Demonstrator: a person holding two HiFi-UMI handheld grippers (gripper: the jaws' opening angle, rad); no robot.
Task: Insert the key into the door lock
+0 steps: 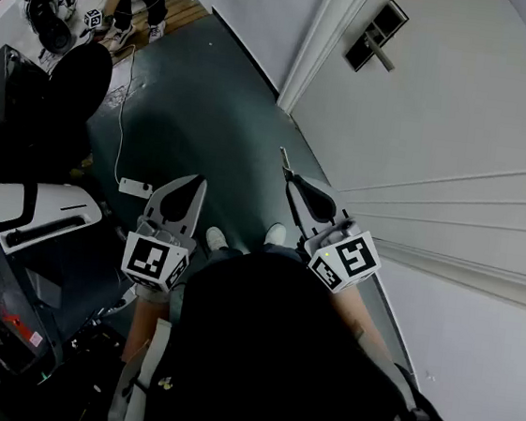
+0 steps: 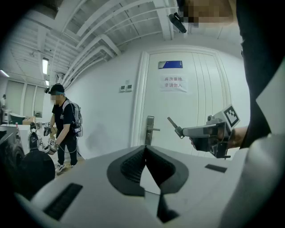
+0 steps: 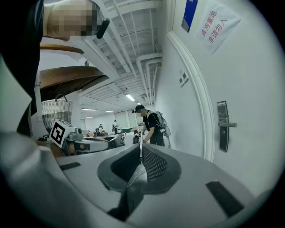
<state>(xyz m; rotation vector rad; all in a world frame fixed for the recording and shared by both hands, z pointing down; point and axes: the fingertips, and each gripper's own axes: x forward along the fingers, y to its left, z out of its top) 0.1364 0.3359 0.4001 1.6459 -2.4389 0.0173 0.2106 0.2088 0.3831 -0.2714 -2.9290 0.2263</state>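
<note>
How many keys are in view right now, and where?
1. The key is pinched in the right gripper, sticking out past its tips, apart from the door lock. The left gripper is shut on nothing. No other key shows.

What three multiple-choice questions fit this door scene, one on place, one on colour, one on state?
1. Where is the dark metal lock plate with lever handle? A. on the white panelled door, off to the right of the right gripper; B. between its jaws; C. lying on a table.
2. What colour is the rectangular sign above the door? A. red; B. blue; C. yellow.
3. How does the right gripper stand? A. open; B. shut, empty; C. shut on the thin metal key.
Answers: A, the right gripper view shows it on the door; B, the left gripper view shows blue; C, the blade stands between closed jaws.
</note>
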